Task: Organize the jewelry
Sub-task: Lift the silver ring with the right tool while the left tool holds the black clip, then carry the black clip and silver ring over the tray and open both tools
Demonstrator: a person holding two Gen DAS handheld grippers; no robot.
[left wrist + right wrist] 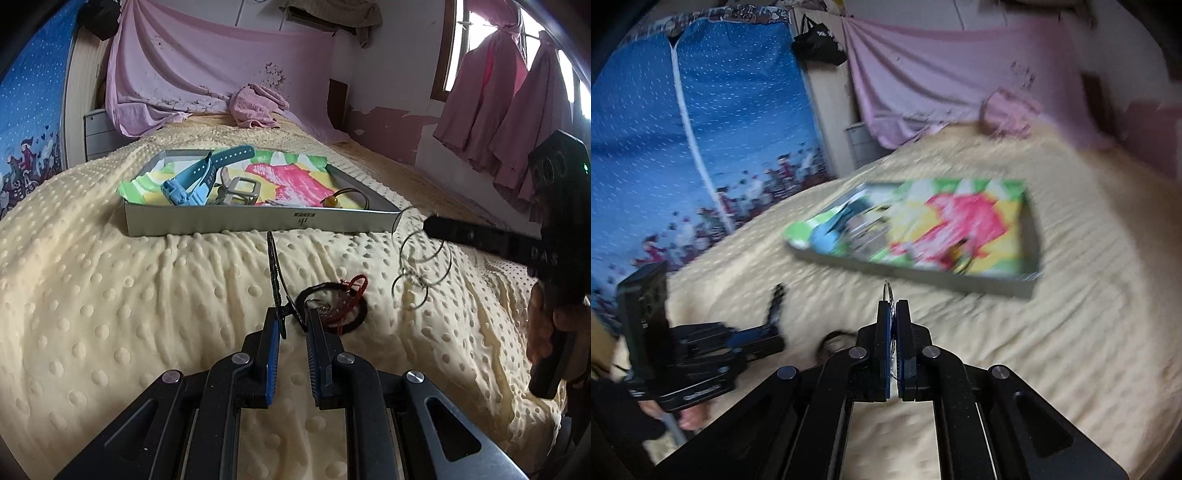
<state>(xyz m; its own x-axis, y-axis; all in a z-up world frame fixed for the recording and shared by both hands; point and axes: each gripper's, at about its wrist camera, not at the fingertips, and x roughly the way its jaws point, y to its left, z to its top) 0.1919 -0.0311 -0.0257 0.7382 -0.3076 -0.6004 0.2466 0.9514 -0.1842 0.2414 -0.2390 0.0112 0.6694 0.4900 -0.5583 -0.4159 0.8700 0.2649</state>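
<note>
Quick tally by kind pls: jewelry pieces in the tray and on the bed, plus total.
Teal strap watch: 1
Light-blue strap watch: 1
Square silver metal buckle piece: 1
Yellow-bead cord bracelet: 1
Thin black upright band: 1
Flat black elastic ring: 1
Red braided cord: 1
Silver wire hoop bunch: 1
Total: 8

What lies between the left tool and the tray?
In the left wrist view, a black beaded band rises from the left tool toward the tray; beyond its tip, only bare yellow blanket.
</note>
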